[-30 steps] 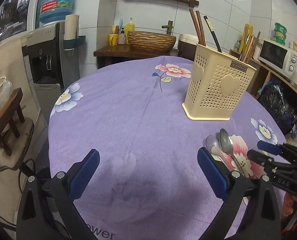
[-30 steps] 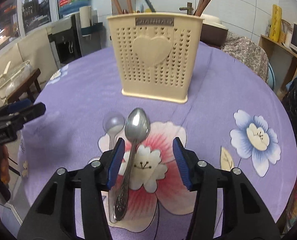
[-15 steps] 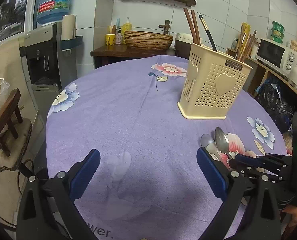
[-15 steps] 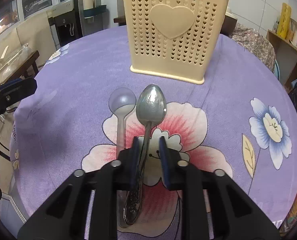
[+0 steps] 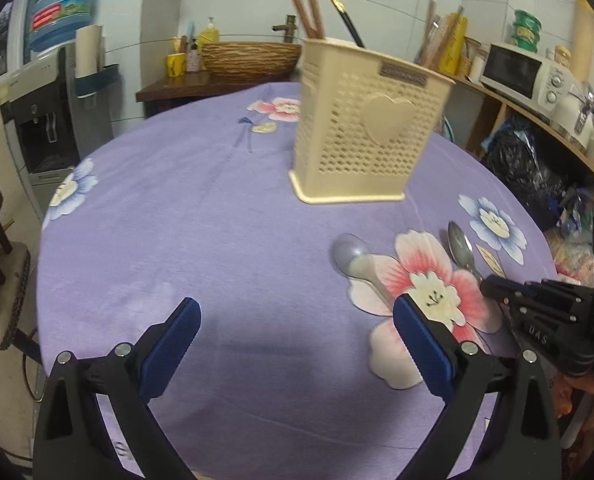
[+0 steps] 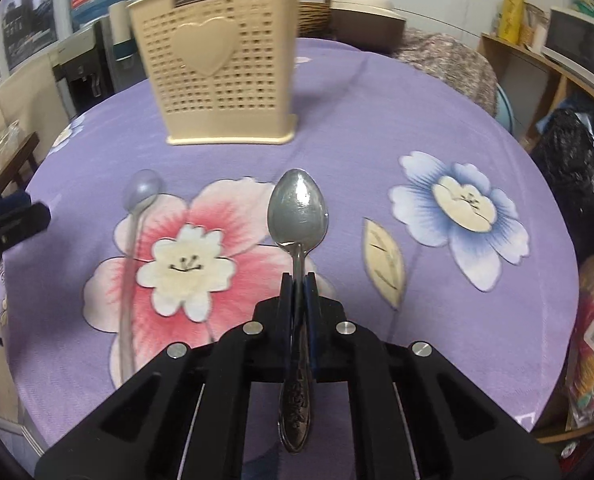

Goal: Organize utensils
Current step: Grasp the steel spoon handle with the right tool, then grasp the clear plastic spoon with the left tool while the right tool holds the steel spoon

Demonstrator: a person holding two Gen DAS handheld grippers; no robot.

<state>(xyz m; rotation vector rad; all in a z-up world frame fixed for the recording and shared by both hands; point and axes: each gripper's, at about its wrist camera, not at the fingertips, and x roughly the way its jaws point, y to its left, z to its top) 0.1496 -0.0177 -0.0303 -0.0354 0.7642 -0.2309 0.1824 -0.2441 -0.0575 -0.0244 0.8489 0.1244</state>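
Tablecloth (image 6: 377, 120); spoon (image 6: 297, 216) within right claw (image 6: 297, 284).

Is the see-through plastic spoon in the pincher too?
No, the plastic spoon lies alone on the tablecloth; the right gripper is shut only on the metal spoon.

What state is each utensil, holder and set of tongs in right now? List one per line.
Right tongs: shut on the metal spoon's handle.
Left tongs: open, holding nothing.
Metal spoon: gripped, bowl facing up.
Plastic spoon: lying loose on the tablecloth.
Utensil holder: upright, chopsticks inside.
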